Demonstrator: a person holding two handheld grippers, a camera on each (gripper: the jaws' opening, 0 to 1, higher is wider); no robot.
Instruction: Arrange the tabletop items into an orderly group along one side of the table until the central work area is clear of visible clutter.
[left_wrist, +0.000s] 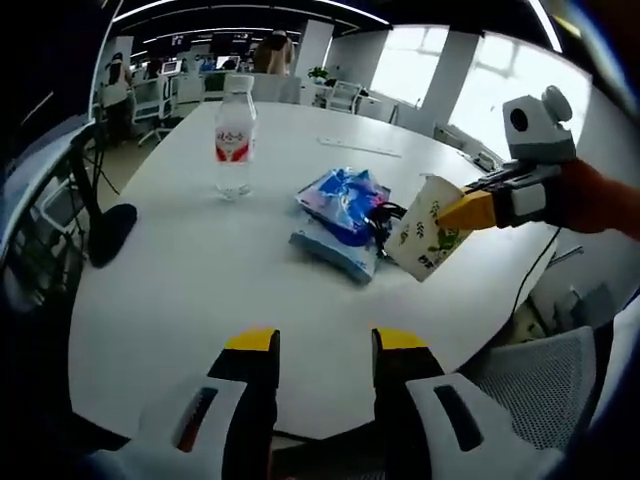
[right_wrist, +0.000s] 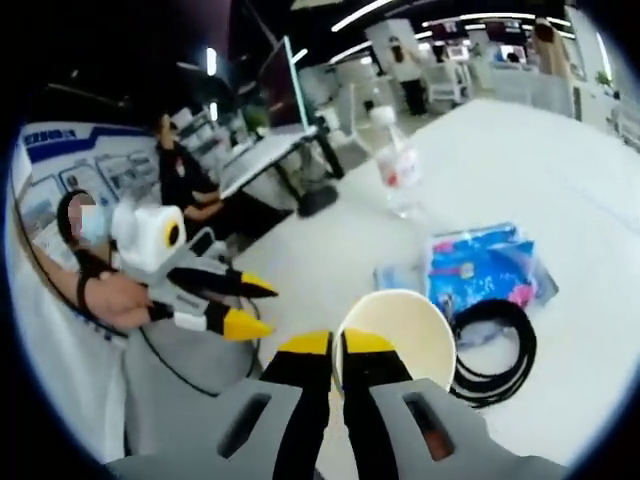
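While right gripper pinches paper cup rim, lifted beside blue wipes packs w/ black cable, left gripper fingers gape, holding nothing. Water bottle stands apart mid-worktop. Grouping barely begun; centre uncleared.

In your left gripper view, the water bottle stands upright on the table, well behind and left of the packets. The paper cup hangs tilted just right of the packets, pinched at its rim by your right gripper. In your right gripper view, the cable coil lies just beside the cup, in front of the packets.
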